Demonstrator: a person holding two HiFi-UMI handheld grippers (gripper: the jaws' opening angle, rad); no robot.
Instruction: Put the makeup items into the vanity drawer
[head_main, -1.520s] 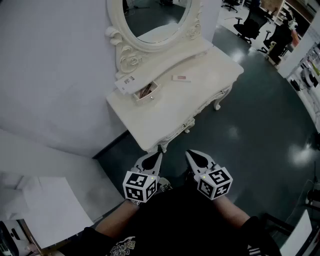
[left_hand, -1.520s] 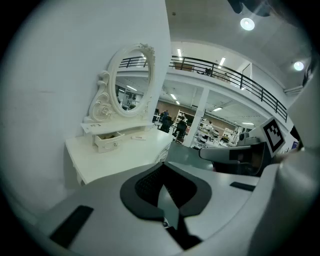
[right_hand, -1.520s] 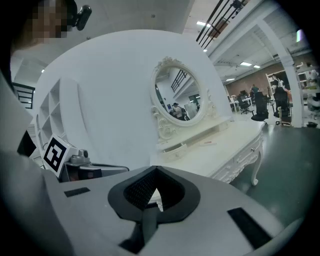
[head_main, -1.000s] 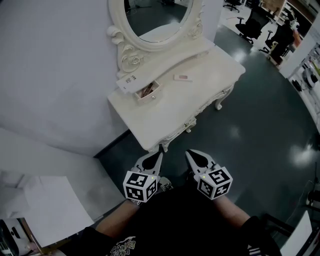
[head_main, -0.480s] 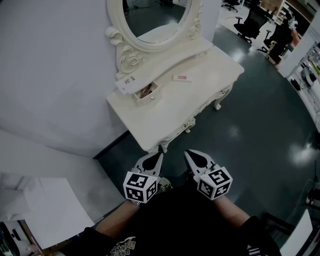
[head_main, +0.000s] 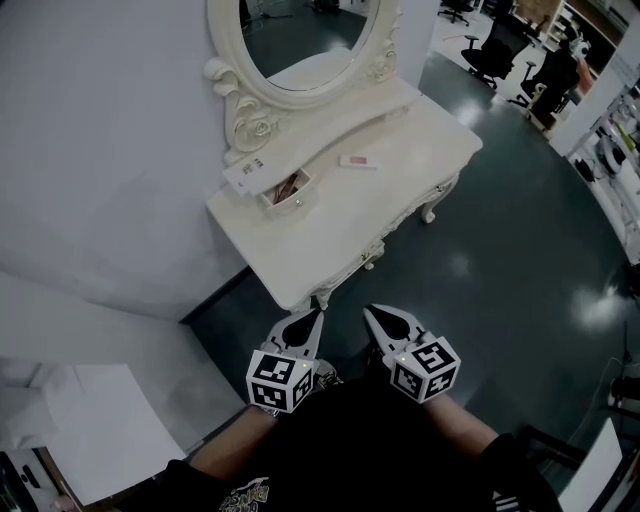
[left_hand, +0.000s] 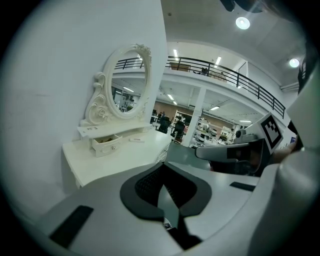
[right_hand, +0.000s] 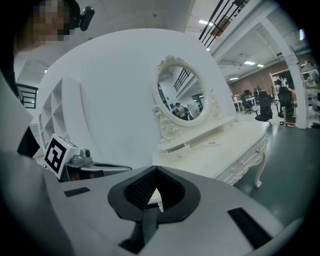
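Slim pink makeup item (head_main: 357, 161) lies flat, long axis left-right, on the white tabletop (head_main: 330, 235) near the open drawer (head_main: 287, 190) (glossy dark floor (head_main: 500, 230) around); left tool (head_main: 312, 320) and right tool (head_main: 375, 318) closed, empty.

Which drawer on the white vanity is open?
The small white tabletop drawer below the oval mirror: pulled out, contents showing. The front drawers are shut.

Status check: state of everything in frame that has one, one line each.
Drawer: open, items inside.
Makeup item: flat on the vanity top, outside the drawer.
Mirror: upright.
Left gripper: fingers shut, empty, short of the vanity.
Right gripper: fingers shut, empty, short of the vanity.
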